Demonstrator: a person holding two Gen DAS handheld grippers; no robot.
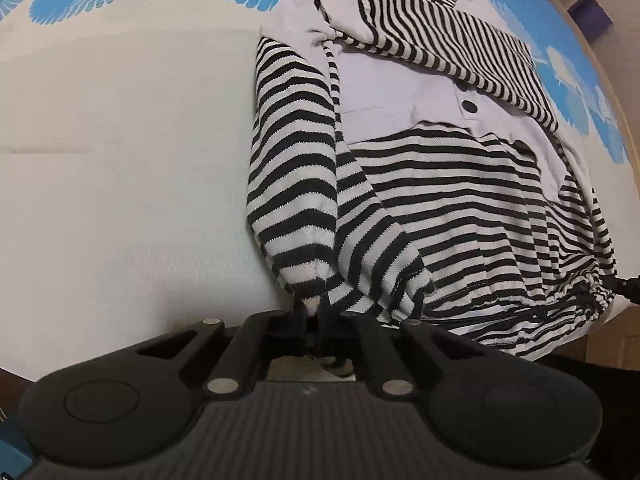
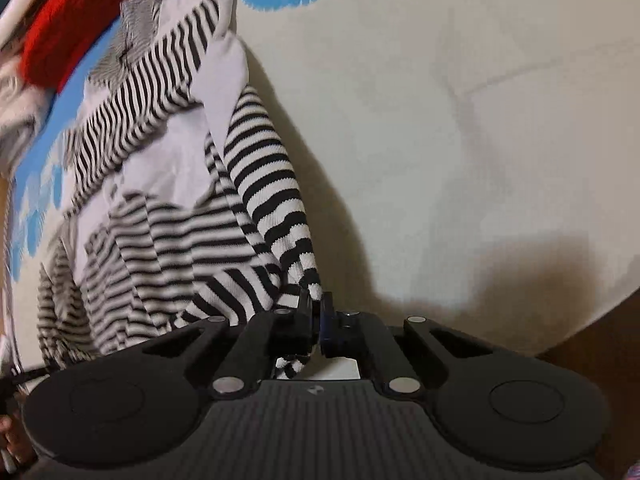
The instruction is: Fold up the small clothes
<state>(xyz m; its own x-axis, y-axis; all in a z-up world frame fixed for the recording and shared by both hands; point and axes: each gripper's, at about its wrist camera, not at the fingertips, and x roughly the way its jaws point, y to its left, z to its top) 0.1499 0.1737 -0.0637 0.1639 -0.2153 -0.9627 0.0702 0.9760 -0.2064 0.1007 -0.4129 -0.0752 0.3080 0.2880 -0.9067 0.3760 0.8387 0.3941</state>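
Lying on a cream sheet (image 1: 120,160) w/ blue fan-shaped prints along its upper edge, the striped top (image 1: 440,208) fills centre-to-right of the left wrist view, black-and-white stripes w/ plain white panels and a black button (image 1: 469,106). Its sleeve (image 1: 292,168) runs down the middle to the cuff at bottom centre, where the left gripper (image 1: 314,316) is clamped shut on that cuff. Right wrist view: a red cloth (image 2: 76,20) upper left, blurred; same garment spread over the left half. Bottom centre, the right gripper (image 2: 318,312) is closed on the striped fabric, a bit of it showing below the jaws. Right half is bare sheet w/ the gripper's shadow.
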